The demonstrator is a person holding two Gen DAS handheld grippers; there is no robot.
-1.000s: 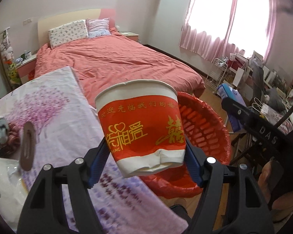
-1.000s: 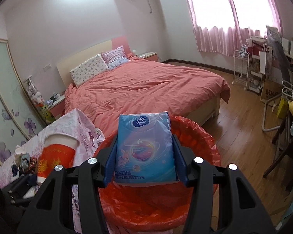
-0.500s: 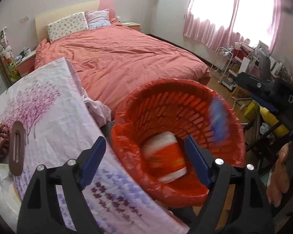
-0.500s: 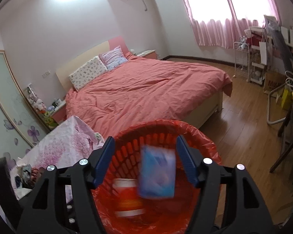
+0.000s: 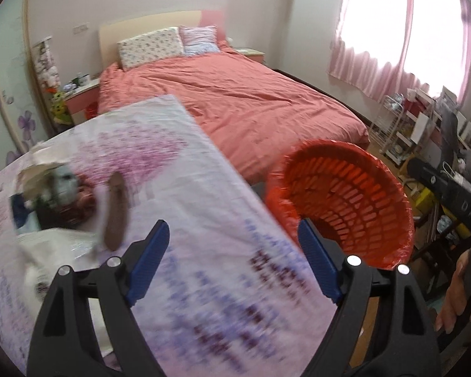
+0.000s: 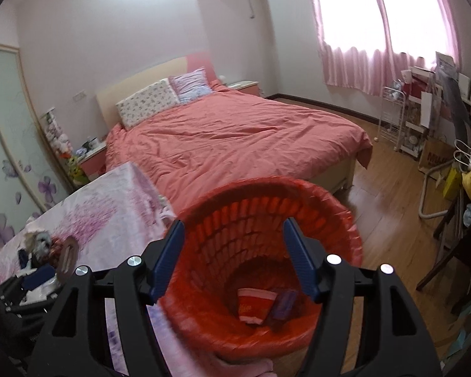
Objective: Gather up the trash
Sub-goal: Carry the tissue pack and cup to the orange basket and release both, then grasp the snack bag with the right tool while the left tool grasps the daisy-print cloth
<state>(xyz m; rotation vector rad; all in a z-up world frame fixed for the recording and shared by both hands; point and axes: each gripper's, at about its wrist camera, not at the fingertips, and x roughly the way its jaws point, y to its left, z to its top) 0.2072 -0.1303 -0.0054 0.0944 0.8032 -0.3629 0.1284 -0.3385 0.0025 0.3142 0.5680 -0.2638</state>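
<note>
Trash lies at the bottom of the bin (image 6: pixel 267 229): a red cup (image 6: pixel 255 304) on its side, and a blue tissue pack (image 6: pixel 284 305) touching it on the right (both small and dim down there). The right gripper (image 6: pixel 232 259) hangs over the bin's mouth, its blue pads spread wide with nothing between them. The left gripper (image 5: pixel 232 260) is likewise spread and empty, above the edge of the table (image 5: pixel 204 220) with its purple flowered cloth; in that view the bin (image 5: pixel 345 201) stands just beside the table, to the right. On the table's far left sit a brown oval thing (image 5: pixel 116 212) and a blurred heap of clutter (image 5: pixel 51 194). Behind is a bed (image 6: pixel 229 135) with a pink cover.
</note>
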